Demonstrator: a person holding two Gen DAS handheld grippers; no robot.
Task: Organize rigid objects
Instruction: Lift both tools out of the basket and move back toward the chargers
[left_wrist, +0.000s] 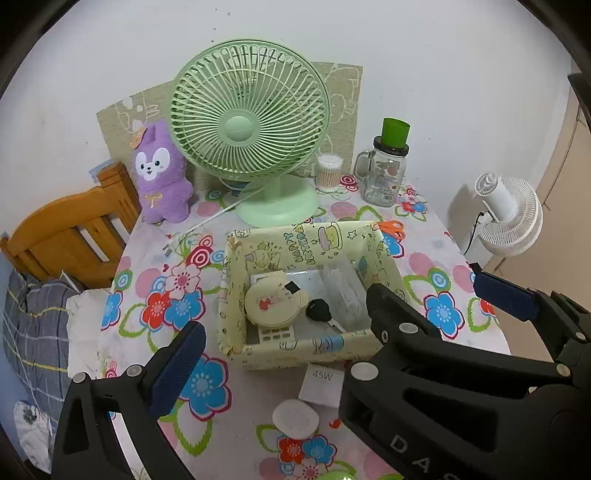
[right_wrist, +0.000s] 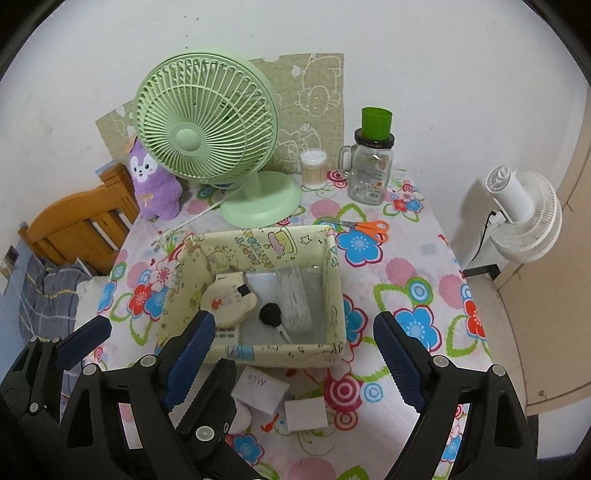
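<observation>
From the left wrist, the left gripper (left_wrist: 332, 325) hangs spread wide and empty over the near edge of the box (left_wrist: 236, 295). The right gripper's finger reaches in from 4 o'clock, across the left gripper's span. The box sits mid-table on the floral cloth (left_wrist: 155, 280). Inside it lie a round cream case (left_wrist: 273, 301), a black car key (left_wrist: 320, 311), a clear pouch (left_wrist: 341, 291) and a white remote (left_wrist: 275, 334) under the case. At 6 o'clock of the box, outside it, wait a white card marked 45W (left_wrist: 322, 384) and a white disc (left_wrist: 295, 419). Orange scissors (left_wrist: 391, 228) peek out past the box's far corner at 1 o'clock.

From the right wrist, the right gripper (right_wrist: 295, 354) is released, nothing between its pads. The box holds the same four items. Near its front wall lie the 45W card, a plain white block (right_wrist: 306, 414) at 5 o'clock, and the disc, mostly hidden by the left gripper. The scissors lie flat on the cloth at the box's 1 o'clock.

I judge the task roughly half done: four pieces boxed, about four left loose. The box looks soft-walled, cream, cartoon-printed, its rim slightly wavy.
</observation>
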